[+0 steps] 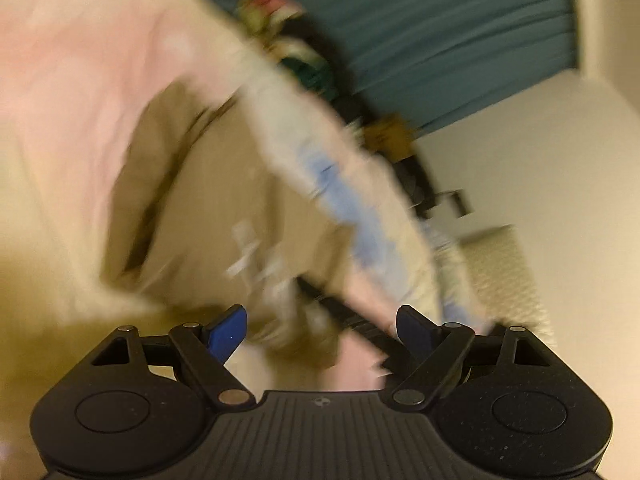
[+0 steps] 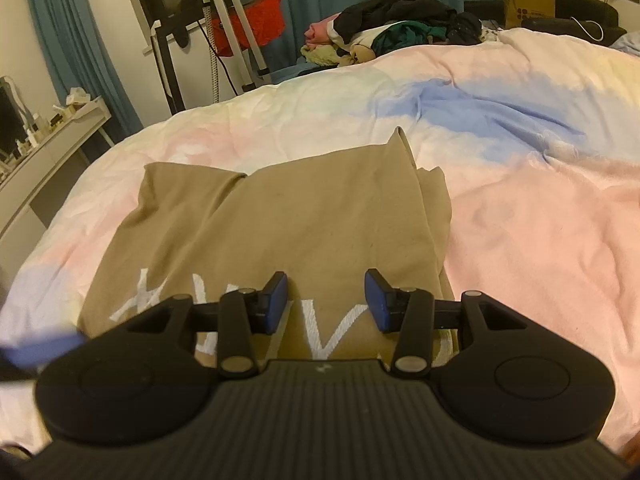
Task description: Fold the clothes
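Tan garment [image 2: 304, 220] matt soft cloth; duvet [image 2: 540, 208] rumpled cotton; right tongs [image 2: 326, 300] matt plastic

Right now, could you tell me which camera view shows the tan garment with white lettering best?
The right wrist view: the tan garment lies sharp and nearly whole on the bedspread. In the left wrist view it is tilted and motion-blurred.

Black ribbed claw [image 2: 326, 300], blue pads [image 2: 276, 302]
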A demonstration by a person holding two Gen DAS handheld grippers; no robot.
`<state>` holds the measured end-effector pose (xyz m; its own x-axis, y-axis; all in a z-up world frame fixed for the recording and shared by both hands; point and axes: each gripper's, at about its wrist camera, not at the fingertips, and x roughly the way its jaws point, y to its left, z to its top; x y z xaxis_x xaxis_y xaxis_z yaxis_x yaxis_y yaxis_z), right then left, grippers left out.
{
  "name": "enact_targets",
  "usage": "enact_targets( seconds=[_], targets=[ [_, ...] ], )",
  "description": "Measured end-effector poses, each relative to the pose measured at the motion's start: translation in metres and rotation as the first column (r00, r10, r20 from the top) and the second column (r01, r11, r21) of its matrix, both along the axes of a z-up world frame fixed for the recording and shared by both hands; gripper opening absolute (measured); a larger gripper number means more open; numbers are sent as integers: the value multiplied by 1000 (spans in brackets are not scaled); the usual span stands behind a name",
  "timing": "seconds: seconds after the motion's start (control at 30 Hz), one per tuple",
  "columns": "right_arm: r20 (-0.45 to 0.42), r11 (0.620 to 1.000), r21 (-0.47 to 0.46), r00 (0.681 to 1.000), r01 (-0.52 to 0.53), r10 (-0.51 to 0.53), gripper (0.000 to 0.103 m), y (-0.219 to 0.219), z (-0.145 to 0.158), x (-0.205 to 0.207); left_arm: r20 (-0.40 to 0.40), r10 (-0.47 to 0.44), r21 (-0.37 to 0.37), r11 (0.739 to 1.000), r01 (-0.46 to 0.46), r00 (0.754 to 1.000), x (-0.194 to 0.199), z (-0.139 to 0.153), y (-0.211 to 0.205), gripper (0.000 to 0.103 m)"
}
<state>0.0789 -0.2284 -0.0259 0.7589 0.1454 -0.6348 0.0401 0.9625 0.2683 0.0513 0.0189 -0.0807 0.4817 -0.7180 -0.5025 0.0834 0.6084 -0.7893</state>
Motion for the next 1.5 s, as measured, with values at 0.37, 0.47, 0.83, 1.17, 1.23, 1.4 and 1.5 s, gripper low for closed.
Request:
enact_targets(
  seconds=[0.37,0.47,0.83,1.17,1.23,1.4,1.5],
  targets=[
    [2,1000,28,1000,12,-12,44,-5,-1,0,-156,217,-58,972,-228,964,41,-44,11,66],
    [6,992,123,1000,26,-26,45,-12,0,-5,-129,233,-9,972,-236,964,39,-43,4,57],
    [-79,638,770,995,23,59,88,-32,-24,-23,-178,278,-111,947,-300,944,43,-52,10,36],
    [-238,324,919,971,223,6,85,-41,-76,-26,-197,303,-169,926,-336,933,47,-56,11,29],
    [-234,327,921,972,214,24,87,-38,-71,-30,-198,305,-177,924,-340,932,45,-56,14,29],
    [-244,334,924,961,188,132,87,-18,-68,-33,-194,310,-184,920,-345,931,36,-57,21,29],
    [-271,344,917,948,202,168,87,-8,-75,-35,-197,313,-188,918,-349,929,37,-57,20,29]
  ],
)
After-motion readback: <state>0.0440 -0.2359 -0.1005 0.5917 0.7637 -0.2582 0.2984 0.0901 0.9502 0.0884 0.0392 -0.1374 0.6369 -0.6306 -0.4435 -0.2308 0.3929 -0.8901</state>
